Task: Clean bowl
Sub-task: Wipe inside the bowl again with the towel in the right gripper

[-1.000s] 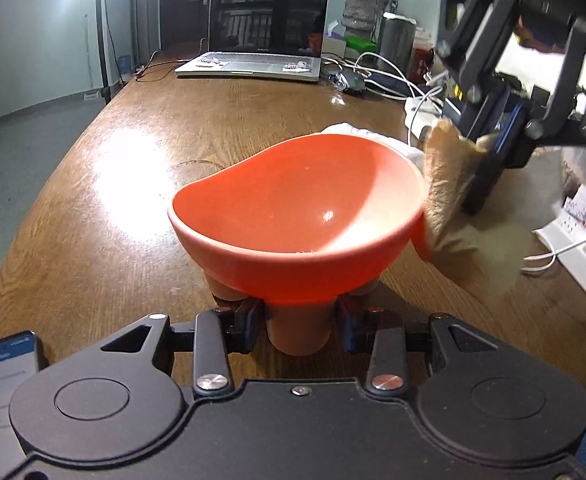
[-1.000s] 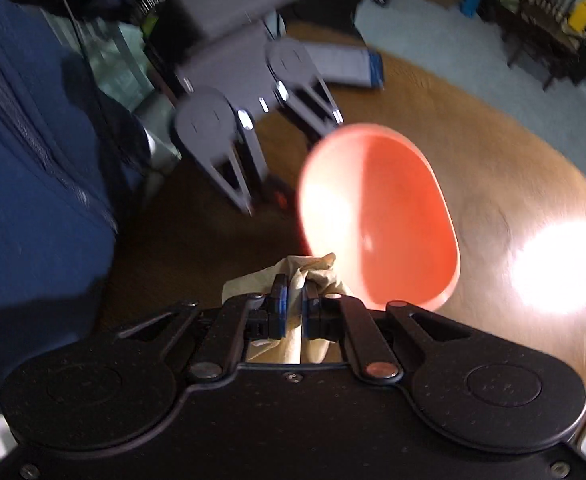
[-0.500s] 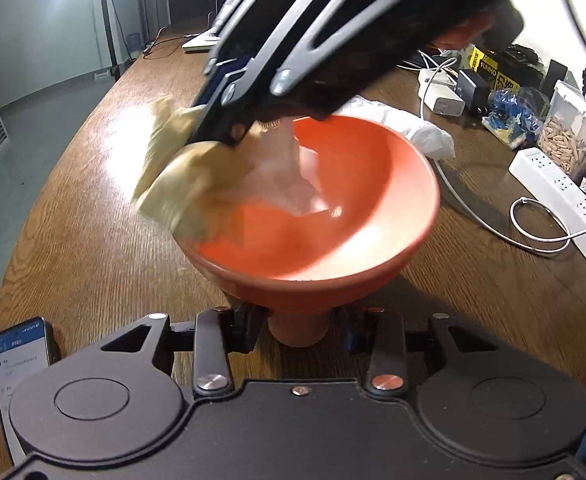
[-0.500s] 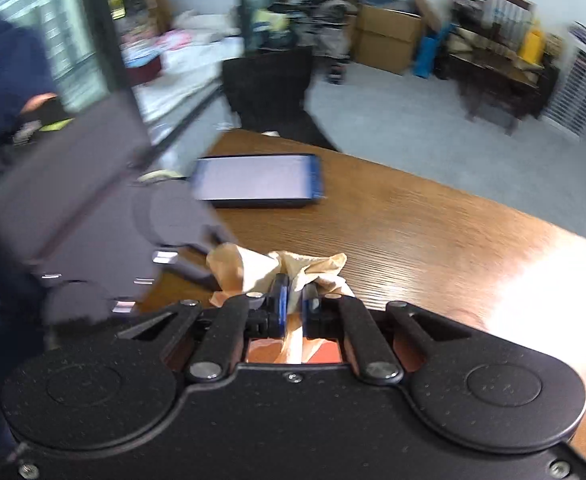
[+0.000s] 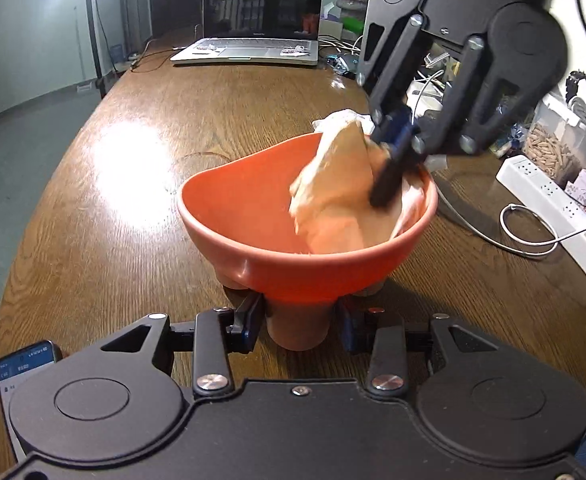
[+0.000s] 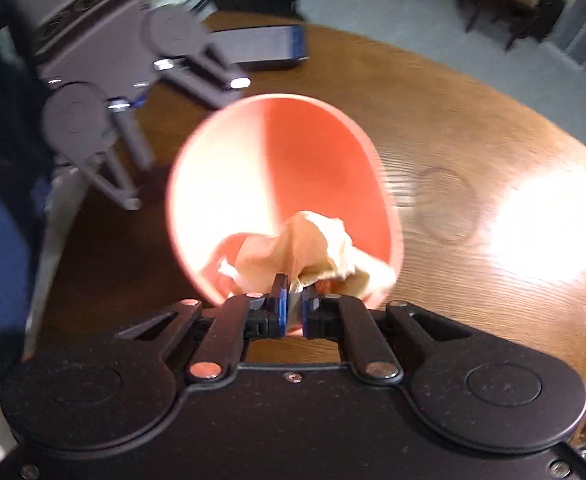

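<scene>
**Wiping the bowl: hold the base firm, keep the cloth pressed to the wall**

Left wrist view: The left tongs (image 5: 299, 322) are clamped on the stubby foot of the orange bowl (image 5: 253, 216), one finger on each side of it, so the bowl sits just ahead of them and a little above the desk (image 5: 133, 184). The right tongs (image 5: 389, 160) reach down from ahead and to the right, into the far right part of the bowl, pinched on a crumpled tan cloth (image 5: 333, 184) that lies against the inner wall. To wipe well, I judge the left grip should stay steady so the bowl does not twist on its foot, while the cloth is swept round the wall rather than dabbed. A phone (image 5: 25, 364) lies close beside the left tongs on their left; a laptop (image 5: 253, 24) stands well ahead.

Right wrist view: This picture is blurred by motion. The right tongs (image 6: 294, 312) are closed on the cloth (image 6: 313, 240), which bunches just ahead of them, over the near rim of the bowl (image 6: 293, 152). The left tongs (image 6: 133, 100) show beyond the bowl to the left. Most of the bowl's inside lies ahead of the cloth, so I judge the stroke should carry forward across the bottom and up the far wall, with light pressure, since a hard push could tip the bowl out of the left grip.
</scene>
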Motion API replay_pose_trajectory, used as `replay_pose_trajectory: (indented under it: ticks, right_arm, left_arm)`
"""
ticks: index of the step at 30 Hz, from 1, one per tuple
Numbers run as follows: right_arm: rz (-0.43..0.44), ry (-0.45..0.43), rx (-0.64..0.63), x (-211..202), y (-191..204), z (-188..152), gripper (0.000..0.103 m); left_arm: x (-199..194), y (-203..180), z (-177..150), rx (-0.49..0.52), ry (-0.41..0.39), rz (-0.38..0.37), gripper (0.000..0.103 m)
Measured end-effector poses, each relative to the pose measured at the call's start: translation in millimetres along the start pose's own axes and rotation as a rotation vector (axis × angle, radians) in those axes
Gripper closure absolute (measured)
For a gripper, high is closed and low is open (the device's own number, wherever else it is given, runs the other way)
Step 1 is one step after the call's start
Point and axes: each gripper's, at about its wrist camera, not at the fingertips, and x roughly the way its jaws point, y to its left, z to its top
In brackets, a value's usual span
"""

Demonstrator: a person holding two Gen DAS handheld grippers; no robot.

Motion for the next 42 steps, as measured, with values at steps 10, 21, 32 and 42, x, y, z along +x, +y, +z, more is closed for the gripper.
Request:
replay_pose_trajectory:
  ticks: [10,21,32,42]
  right_arm:
    - [-0.048,0.037,0.141,9,-23,34,0.096]
    - [-0.143,0.146,0.281,13,-56,34,0.096]
    - [0.025,0.087,0.306,-16,-25,30,0.095]
    - [-0.12,-0.064,0.257,-63,-65,57,0.095]
  left_arm:
    - [-1,23,-10,-0.009,-0.071,-0.069,0.065]
    - [8,37,-2,-0.03,-0.097,-0.097,0.065]
    - [11,30,-4,-0.002,-0.105,-0.092,0.065]
    - [11,29,-3,0.005,-0.097,-0.085,0.065]
